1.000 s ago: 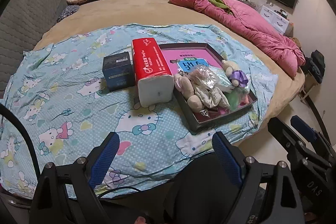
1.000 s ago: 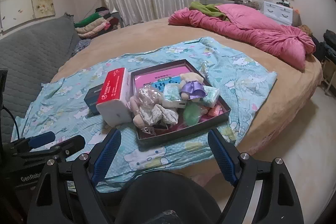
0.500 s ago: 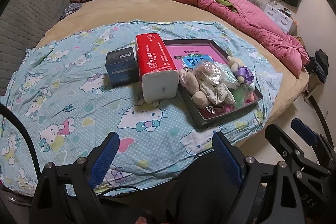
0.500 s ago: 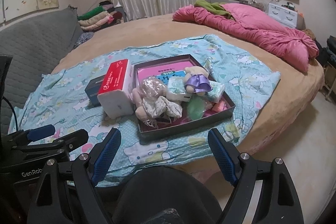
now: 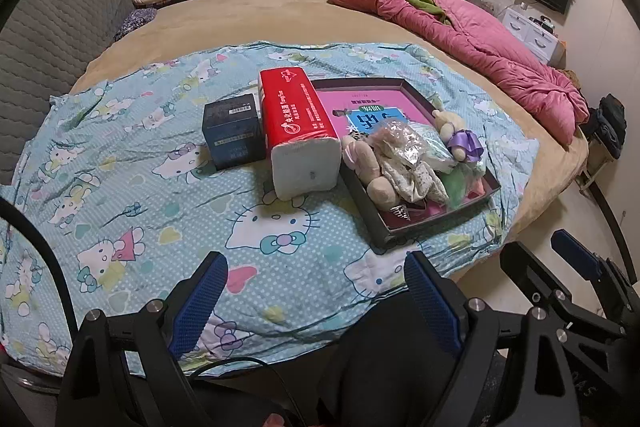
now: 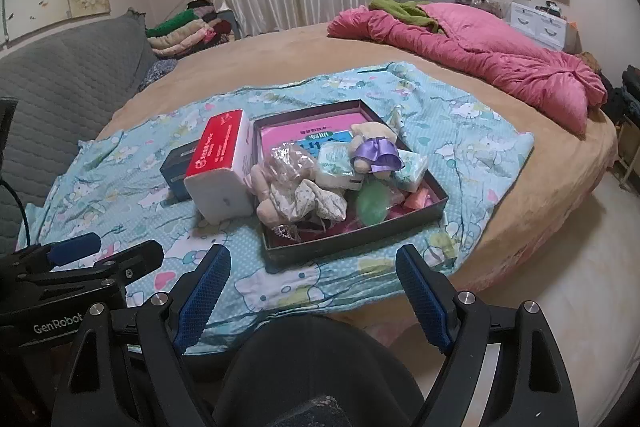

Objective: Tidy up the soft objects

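A dark shallow tray sits on a blue Hello Kitty sheet on the bed. It holds a pink book, a plush bear in a purple skirt, beige plush toys, a crinkly clear bag, tissue packs and a green soft item. My left gripper is open and empty, at the near edge of the sheet. My right gripper is open and empty, just short of the tray.
A red-and-white tissue pack and a dark blue box lie left of the tray. A pink quilt lies at the back right. A grey quilted headboard is on the left. Floor lies to the right.
Both grippers have moved a little closer to the bed; the tray and boxes look larger and sit lower in view. Nothing was grasped.
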### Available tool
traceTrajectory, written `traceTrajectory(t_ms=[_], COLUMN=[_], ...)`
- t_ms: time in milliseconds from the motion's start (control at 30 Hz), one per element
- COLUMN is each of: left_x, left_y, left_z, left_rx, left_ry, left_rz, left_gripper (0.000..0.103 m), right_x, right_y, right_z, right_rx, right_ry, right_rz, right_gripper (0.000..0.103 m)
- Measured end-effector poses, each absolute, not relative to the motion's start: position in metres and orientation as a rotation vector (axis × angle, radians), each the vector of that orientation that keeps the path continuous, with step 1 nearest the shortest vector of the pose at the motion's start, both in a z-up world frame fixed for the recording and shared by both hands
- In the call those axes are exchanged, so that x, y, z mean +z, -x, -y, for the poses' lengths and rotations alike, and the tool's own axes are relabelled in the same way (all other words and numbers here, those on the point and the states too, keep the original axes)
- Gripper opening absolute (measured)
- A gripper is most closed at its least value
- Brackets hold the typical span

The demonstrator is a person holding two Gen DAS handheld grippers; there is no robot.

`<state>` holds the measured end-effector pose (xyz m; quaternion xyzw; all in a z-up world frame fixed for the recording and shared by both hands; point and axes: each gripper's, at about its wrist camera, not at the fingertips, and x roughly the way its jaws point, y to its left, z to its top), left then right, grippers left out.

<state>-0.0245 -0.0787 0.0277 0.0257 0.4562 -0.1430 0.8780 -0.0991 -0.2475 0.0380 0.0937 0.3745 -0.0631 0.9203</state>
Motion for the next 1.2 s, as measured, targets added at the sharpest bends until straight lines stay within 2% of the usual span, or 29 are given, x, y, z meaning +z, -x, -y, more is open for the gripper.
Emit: traceTrajectory(t_ms=[1200], left_x=[0.027], left_y=[0.0236], left_z=[0.0735], left_rx=[-0.274], left_ry=[-0.049], left_rz=[-0.958], left_gripper=[0.09], right_x=[0.0334], right_y=[0.0974], right_z=[0.2487], right_rx=[-0.13], right_ry=[-0.198], right_rz=[-0.775], right_gripper=[0.086])
